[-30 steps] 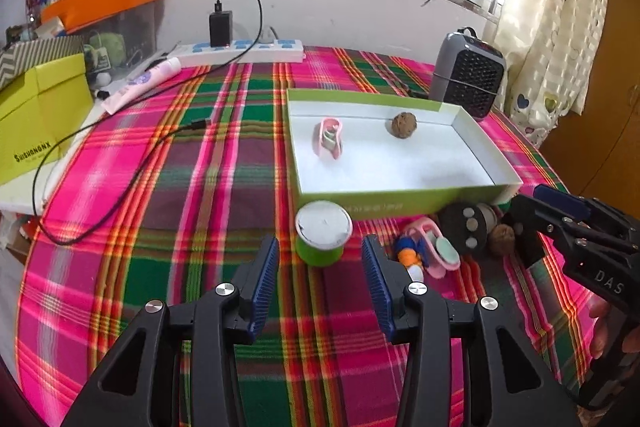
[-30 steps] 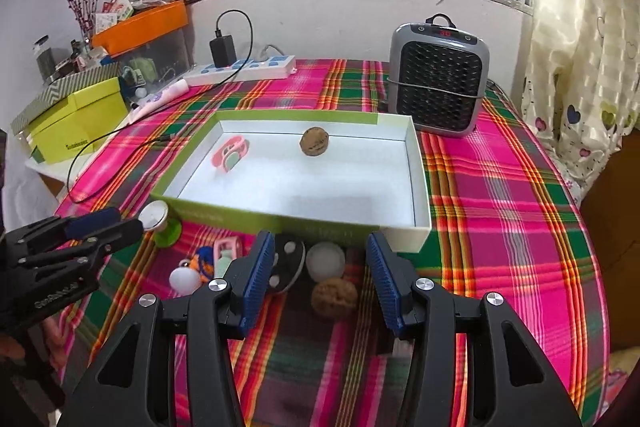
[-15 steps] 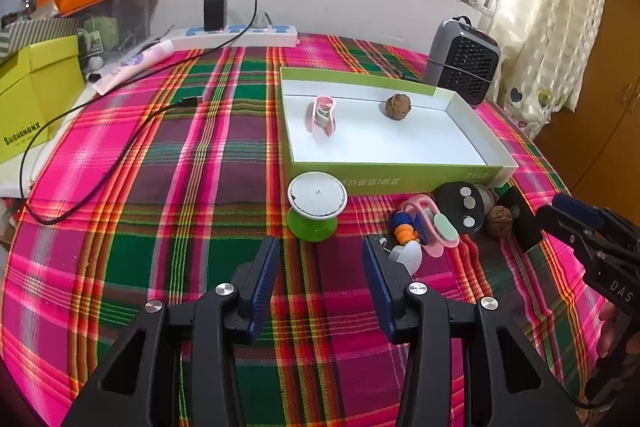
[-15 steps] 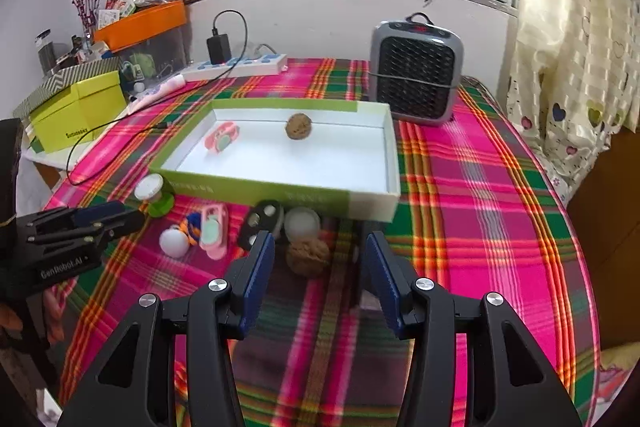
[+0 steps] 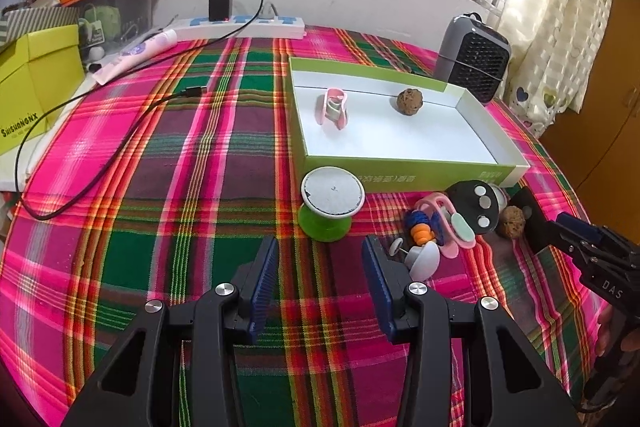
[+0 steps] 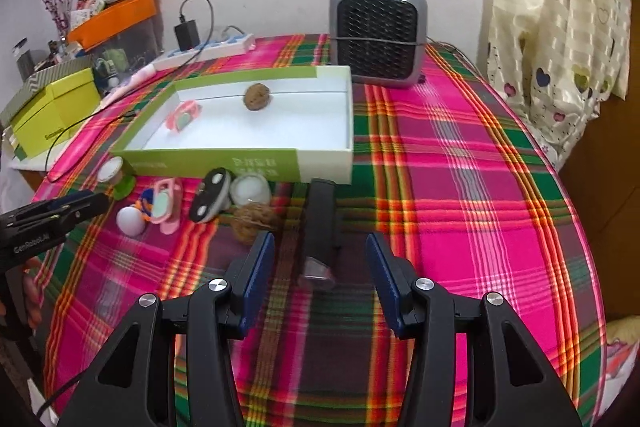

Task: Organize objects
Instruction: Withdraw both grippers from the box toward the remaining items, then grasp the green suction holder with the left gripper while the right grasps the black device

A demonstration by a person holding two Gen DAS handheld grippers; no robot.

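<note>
Walnut sits on the plaid cloth in front of the green tray. My left gripper tilts down, jaws apart and empty; right gripper likewise, straddling a black bar.

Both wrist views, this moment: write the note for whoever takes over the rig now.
Left gripper: open, empty, before the green spool.
Right gripper: open, empty, over the black rectangular item.
Done: a pink clip and a walnut lie in the box.
Left on the cloth in front of the box: spool, second pink clip, second walnut, black oval piece, black item, small bits.
</note>
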